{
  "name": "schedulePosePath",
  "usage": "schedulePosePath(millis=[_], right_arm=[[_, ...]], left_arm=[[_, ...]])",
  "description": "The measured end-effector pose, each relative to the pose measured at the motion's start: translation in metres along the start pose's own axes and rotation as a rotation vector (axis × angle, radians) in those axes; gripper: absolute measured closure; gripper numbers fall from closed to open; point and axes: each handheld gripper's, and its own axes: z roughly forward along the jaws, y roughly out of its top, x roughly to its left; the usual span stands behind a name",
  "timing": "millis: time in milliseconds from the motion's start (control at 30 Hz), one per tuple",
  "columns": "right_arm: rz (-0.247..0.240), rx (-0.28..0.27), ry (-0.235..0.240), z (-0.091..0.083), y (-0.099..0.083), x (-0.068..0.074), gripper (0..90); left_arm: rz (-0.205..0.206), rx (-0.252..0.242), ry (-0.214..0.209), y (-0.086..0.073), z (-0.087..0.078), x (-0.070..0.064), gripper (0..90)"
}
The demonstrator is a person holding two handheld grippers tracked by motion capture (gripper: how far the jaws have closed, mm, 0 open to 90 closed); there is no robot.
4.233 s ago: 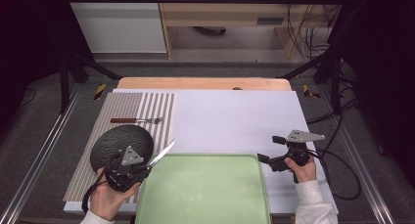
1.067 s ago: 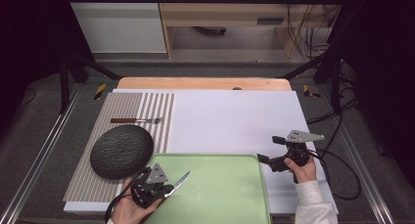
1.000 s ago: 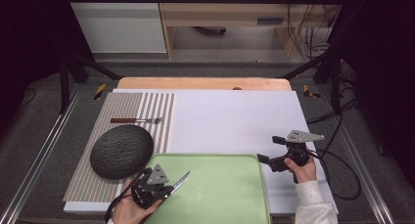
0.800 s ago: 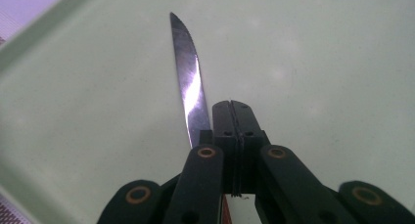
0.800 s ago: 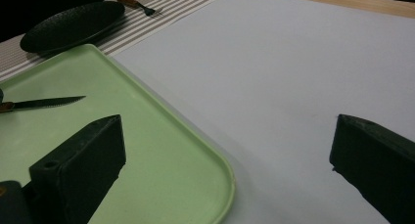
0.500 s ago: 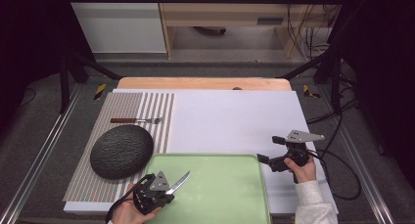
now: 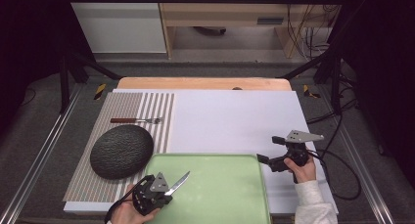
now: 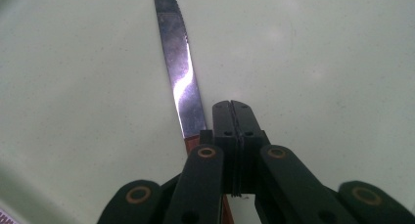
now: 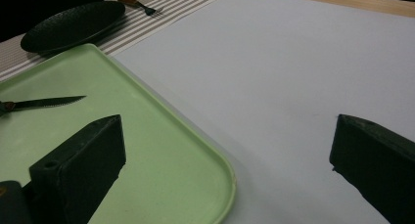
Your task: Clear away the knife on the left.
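Knife (image 7: pixel 178 183), its narrow serrated steel blade gleaming and its handle a reddish brown, hangs over the near-left part of the pale green tray (image 7: pixel 235 165), pinched at the handle by our left gripper (image 7: pixel 161 197), whose black jaws press flat together beside the blade. We see the tray as a smooth, round-cornered rectangle with a raised rim. Just off its far-left corner a dark, rough-textured oval plate (image 7: pixel 121 151) lies on a striped mat (image 7: pixel 147 106), and farther beyond the tray a brown-handled fork (image 7: pixel 136 120) rests on the same mat. Off the tray's right edge, above matte white board (image 7: pixel 235 116), our right gripper (image 7: pixel 264 161) holds its blocky black jaws wide apart with nothing between them.
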Motion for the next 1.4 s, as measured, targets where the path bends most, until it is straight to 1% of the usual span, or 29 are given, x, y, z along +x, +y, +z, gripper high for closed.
schedulePosePath(millis=[333,533,933,1100,1400], right_arm=[[0.001,-0.002,-0.002,0.000,0.000,0.000,0.5],[-0.001,0.001,-0.001,0.000,0.000,0.000,0.5],[-0.001,0.001,-0.001,0.000,0.000,0.000,0.5],[-0.001,0.001,-0.002,0.000,0.000,0.000,0.5],[0.000,0.002,-0.001,0.000,0.000,0.000,0.5]], left_arm=[[-0.013,-0.003,0.012,-0.002,-0.001,0.001,90.0],[-0.023,-0.003,0.034,-0.005,-0.002,0.003,90.0],[-0.062,-0.010,0.065,-0.011,-0.007,0.008,90.0],[-0.068,-0.009,0.072,-0.013,-0.008,0.008,90.0],[-0.076,-0.013,0.097,-0.015,-0.009,0.010,90.0]])
